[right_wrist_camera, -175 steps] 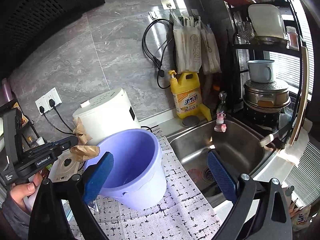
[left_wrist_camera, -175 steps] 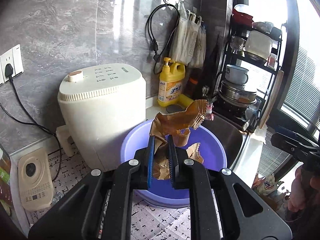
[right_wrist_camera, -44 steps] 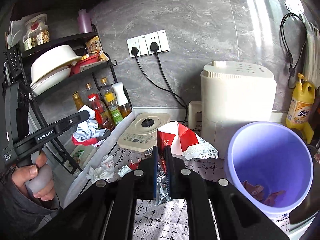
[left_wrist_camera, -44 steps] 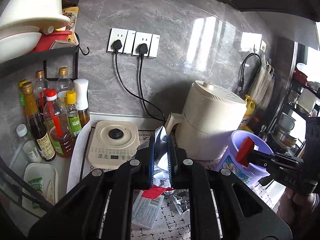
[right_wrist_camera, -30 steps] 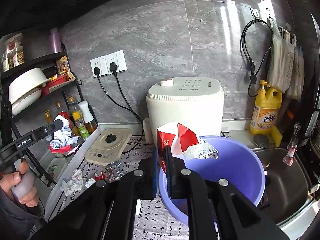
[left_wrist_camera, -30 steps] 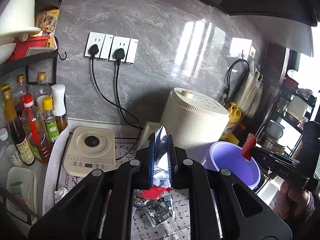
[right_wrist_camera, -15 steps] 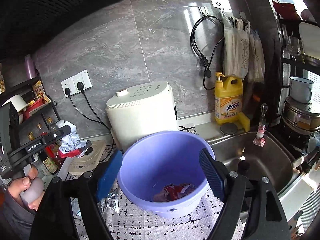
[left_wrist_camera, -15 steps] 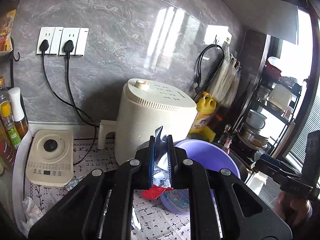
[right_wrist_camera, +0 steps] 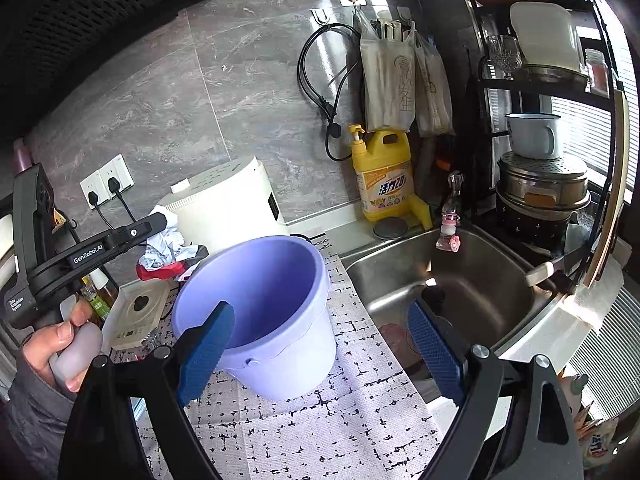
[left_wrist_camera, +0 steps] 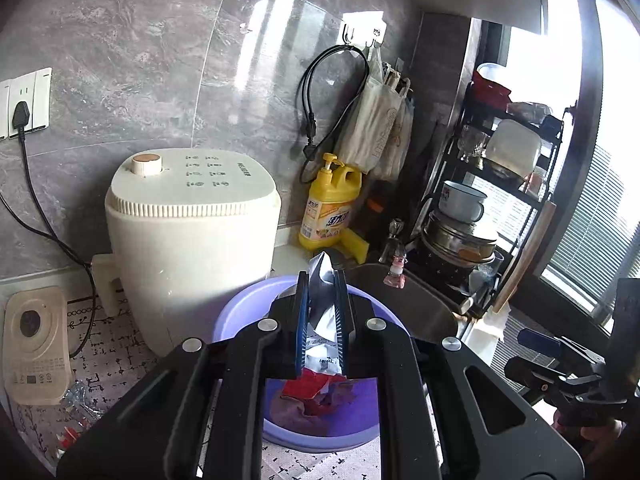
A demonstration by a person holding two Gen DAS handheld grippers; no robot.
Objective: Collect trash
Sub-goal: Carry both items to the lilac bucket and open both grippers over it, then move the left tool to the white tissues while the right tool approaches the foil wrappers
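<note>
The left gripper (left_wrist_camera: 321, 316) is closed on a crumpled wrapper (left_wrist_camera: 322, 322), holding it just above the bucket (left_wrist_camera: 240, 316) so it can drop inside. The right gripper (right_wrist_camera: 320, 344) stands wide and empty, the bucket just ahead of it.

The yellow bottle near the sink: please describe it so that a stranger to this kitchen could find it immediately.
Start at the steel sink and look along the grey wall behind its left corner. There stands the yellow plastic pump bottle, between the cream round appliance and the black dish rack. It is the only bright yellow container, under the hanging bags.
</note>
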